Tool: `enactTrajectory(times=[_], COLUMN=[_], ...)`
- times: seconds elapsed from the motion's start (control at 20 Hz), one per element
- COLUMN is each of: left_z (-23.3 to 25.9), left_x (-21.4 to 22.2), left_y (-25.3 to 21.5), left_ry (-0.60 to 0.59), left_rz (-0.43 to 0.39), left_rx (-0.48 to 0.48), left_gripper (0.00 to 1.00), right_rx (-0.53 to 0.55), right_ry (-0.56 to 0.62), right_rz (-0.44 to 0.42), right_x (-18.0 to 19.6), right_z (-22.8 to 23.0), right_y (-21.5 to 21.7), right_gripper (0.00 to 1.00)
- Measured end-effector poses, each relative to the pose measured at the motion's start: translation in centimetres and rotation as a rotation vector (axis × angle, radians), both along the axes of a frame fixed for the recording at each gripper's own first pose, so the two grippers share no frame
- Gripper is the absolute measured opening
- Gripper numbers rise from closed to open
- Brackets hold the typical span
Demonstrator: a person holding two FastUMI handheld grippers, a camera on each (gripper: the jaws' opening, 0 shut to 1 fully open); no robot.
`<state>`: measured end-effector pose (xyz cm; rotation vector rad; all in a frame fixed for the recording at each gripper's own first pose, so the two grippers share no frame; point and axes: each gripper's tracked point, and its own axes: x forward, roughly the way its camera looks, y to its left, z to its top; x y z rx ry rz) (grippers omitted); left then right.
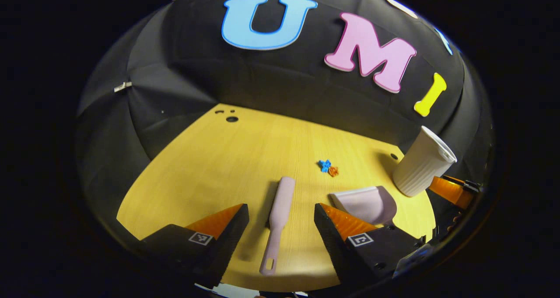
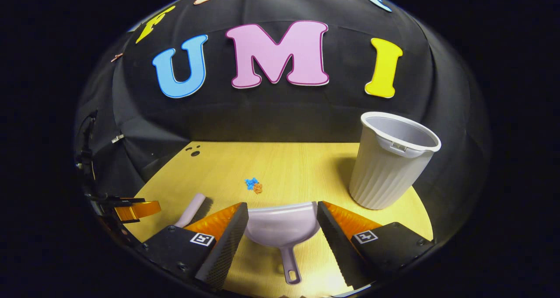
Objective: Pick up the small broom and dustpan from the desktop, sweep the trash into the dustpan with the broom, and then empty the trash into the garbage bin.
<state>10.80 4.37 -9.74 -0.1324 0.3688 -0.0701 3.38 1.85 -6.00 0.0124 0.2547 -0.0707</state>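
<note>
Hovering over the desk [image 1: 210, 166], at the pick-up step, nothing lifted yet. Left gripper [image 1: 281, 221] hanging above the broom [image 1: 278, 219], fingers spread wide apart and straddling it, touching nothing. Broom lying flat, handle end with its hang-hole pointing toward the camera, far end toward the trash [image 1: 328, 167]. In the right gripper view, right gripper [image 2: 282, 226] poised likewise over the dustpan [image 2: 282, 226], fingers parted on either side of the scoop, not gripping. Dustpan resting flat, handle pointing back toward the camera, open mouth facing the trash [image 2: 254, 185]. Trash sitting as a small blue and orange clump just beyond both tools, well short of the wall. Bin [image 2: 389, 162] standing upright at the right side of the desk, near the dustpan, mouth open.

Judging the sweep and the emptying as untouched. Next, probably: lowering each gripper until the fingers bracket a handle, then closing. Left seeming well lined up with the broom's shaft. Right seeming to bracket the wide scoop, not the narrow handle, so likely needing to draw back toward the handle before closing. Keeping the dustpan mouth aimed at the clump afterwards, broom coming in from behind it.
</note>
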Motion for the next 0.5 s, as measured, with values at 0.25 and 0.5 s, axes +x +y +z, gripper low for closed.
enactTrajectory(times=[0.25,0.5], left_z=[-3.7,-7.0], left_x=[1.9,3.4], left_y=[-0.4,-0.7], left_ry=[0.114,0.226], left_rz=[-0.039,-0.058], left_rx=[0.075,0.111], left_gripper=[0.95,0.96], right_rx=[0.029,0.086], right_ry=[0.156,0.361], right_rz=[0.009,-0.008], right_x=[1.0,0.7], right_z=[-5.5,-11.9], right_y=[0.4,0.1], right_gripper=[0.99,0.99])
